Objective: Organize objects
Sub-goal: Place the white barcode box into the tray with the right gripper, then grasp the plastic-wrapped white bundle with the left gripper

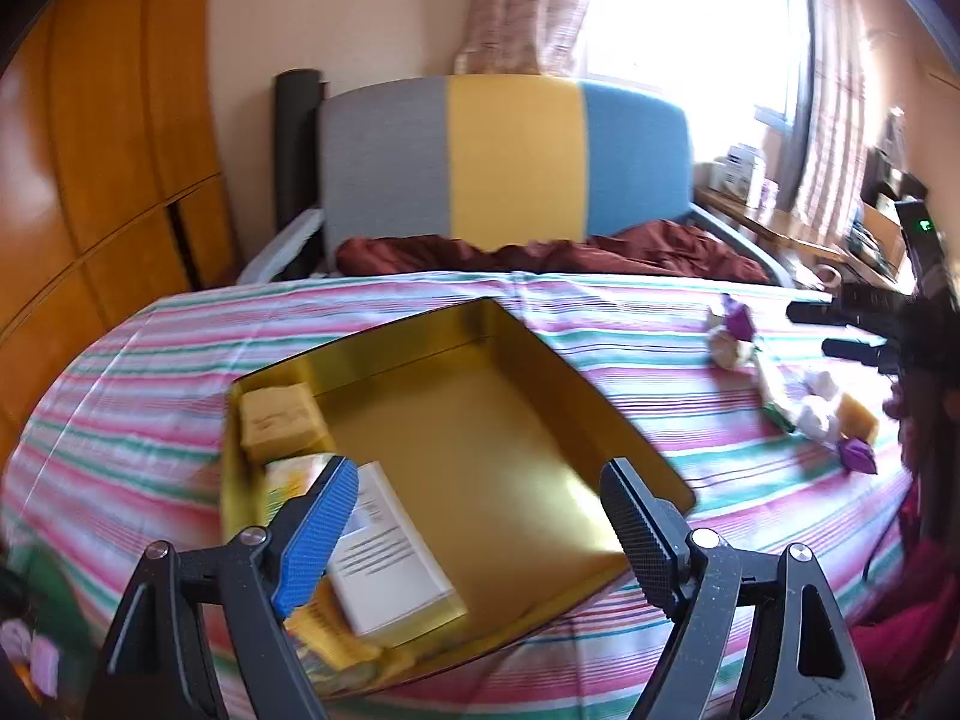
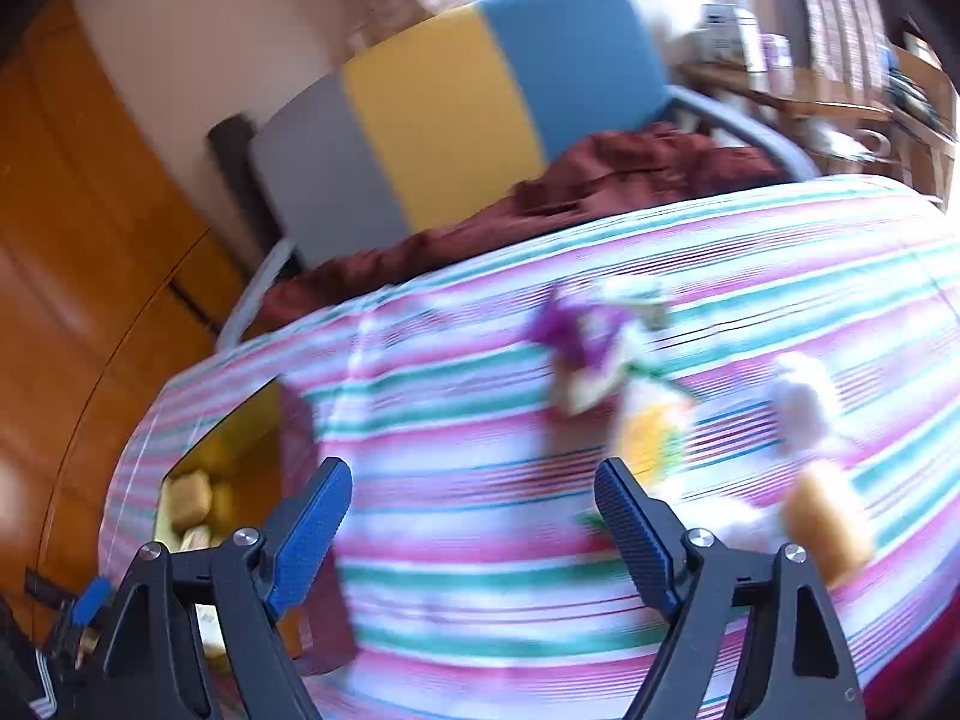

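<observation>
Both spread empty, the right hand-held gripper [image 2: 474, 516] is nearer the wrapped items [image 2: 648, 420] at one o'clock; the left hand-held gripper [image 1: 480, 516] hovers over the gold tin [image 1: 516, 324].

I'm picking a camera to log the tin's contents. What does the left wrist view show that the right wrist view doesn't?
Only the left wrist view shows the gold tin's whole inside: a yellow block in the far left corner, a white-labelled box beside it, the rest bare. It also catches the right gripper from the side.

Only the right wrist view puts the loose pile directly ahead, though blurred.

Both show the striped cloth, the chair back and open jaws.
</observation>
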### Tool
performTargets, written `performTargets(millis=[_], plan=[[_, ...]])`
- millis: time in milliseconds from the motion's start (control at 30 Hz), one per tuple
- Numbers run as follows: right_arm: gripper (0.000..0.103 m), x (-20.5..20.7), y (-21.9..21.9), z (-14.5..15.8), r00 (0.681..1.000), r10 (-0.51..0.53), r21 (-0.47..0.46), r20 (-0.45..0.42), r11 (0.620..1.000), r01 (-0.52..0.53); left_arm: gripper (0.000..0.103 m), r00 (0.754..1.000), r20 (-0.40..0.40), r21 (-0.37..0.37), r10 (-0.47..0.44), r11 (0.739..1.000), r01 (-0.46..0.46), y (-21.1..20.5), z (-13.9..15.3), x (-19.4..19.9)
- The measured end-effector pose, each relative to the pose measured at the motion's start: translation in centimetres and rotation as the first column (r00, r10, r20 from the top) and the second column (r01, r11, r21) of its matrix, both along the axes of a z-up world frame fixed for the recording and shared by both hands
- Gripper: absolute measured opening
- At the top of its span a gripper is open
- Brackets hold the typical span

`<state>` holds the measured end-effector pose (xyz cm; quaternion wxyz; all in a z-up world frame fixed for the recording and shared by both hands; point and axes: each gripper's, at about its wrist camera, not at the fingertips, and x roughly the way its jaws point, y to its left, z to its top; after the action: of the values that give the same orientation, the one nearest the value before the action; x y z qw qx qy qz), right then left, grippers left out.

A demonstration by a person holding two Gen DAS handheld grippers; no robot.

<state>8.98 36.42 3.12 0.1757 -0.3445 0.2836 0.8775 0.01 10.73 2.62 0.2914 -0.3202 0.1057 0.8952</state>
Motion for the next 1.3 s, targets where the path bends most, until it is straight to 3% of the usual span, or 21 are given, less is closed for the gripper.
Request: performTargets(millis=[233,367,433,567,667,767,867,1033,1133,1200,1300], plan=[[0.085,6.3,9.8,-0.4,0.963,-0.269,-0.019,0.004,0.963,0.269,0.084,0.988,0.033,0.010,-0.149,0.989,0.149,5.2,0.3,1.5],[0.085,9.1,13.1,-2.6,0.921,-0.389,-0.142,0.009,0.912,0.386,0.083,0.967,0.043,-0.001,-0.251,0.968,0.251,9.0,0.0,2.9],[0.085,9.9,14.1,-3.1,0.906,-0.423,-0.208,0.001,0.886,0.414,0.082,0.953,0.073,0.002,-0.293,0.956,0.294,10.9,-0.6,3.3],[0.085,11.0,14.9,-3.6,0.886,-0.464,-0.250,0.000,0.858,0.449,0.072,0.912,0.153,0.024,-0.380,0.924,0.381,14.6,-2.0,4.0],[0.085,11.2,15.0,-4.4,0.887,-0.462,-0.313,0.007,0.841,0.441,0.057,0.872,0.225,0.042,-0.435,0.898,0.437,17.5,-3.2,4.4],[0.085,11.0,15.0,-4.9,0.894,-0.448,-0.347,0.007,0.837,0.422,0.056,0.840,0.276,0.065,-0.467,0.881,0.469,20.2,-4.2,4.9],[0.085,10.7,15.0,-5.0,0.899,-0.438,-0.361,0.001,0.838,0.409,0.056,0.822,0.266,0.047,-0.504,0.858,0.511,22.8,-4.8,5.7],[0.085,10.7,15.2,-5.6,0.902,-0.431,-0.403,0.001,0.826,0.395,0.059,0.776,0.128,-0.076,-0.618,0.774,0.629,27.4,-4.8,8.0],[0.085,10.7,15.4,-5.9,0.901,-0.433,-0.416,0.002,0.819,0.395,0.065,0.713,0.061,-0.169,-0.699,0.696,0.698,29.9,-5.2,9.2],[0.085,10.8,15.6,-6.0,0.898,-0.441,-0.424,0.000,0.813,0.399,0.079,0.665,0.056,-0.204,-0.745,0.643,0.738,31.5,-5.8,9.6],[0.085,11.2,15.9,-6.4,0.891,-0.453,-0.448,-0.002,0.797,0.404,0.081,0.626,0.059,-0.245,-0.778,0.596,0.764,33.4,-6.9,10.1]])
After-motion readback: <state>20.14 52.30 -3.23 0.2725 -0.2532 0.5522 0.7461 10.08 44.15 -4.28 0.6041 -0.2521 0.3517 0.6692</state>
